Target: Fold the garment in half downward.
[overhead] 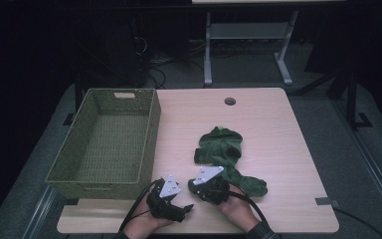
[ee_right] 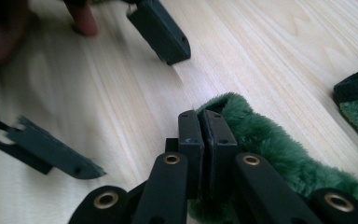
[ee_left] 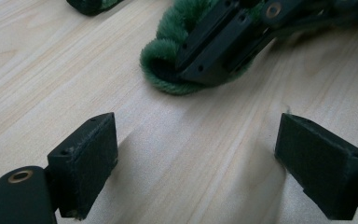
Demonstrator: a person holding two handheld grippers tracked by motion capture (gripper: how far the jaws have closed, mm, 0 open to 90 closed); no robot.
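A fuzzy dark green fabric garment is lying crumpled on the right-of-centre part of the pale rectangular wooden table, with one sleeve-like end trailing toward the near edge. That trailing end is being pinched by the right gripper, whose black jaws are seen pressed together on the plush hem in the right gripper view (hardly any gap is left between the pads). The left gripper is being held just beside it, close to the near edge of the table, with its jaws standing wide apart over bare wood and nothing being gripped between them; in the left gripper view the green hem is lying ahead of them, apart from the pads. A woven olive-green rectangular basket is standing along the left side of the table, its near corner reaching close to the left hand. Bare wood is being left free on the far and right parts of the table, where a small round cable hole is set near the far edge. Beyond the table, a dark carpeted floor and the grey metal legs of another desk are being shown in a dim room.
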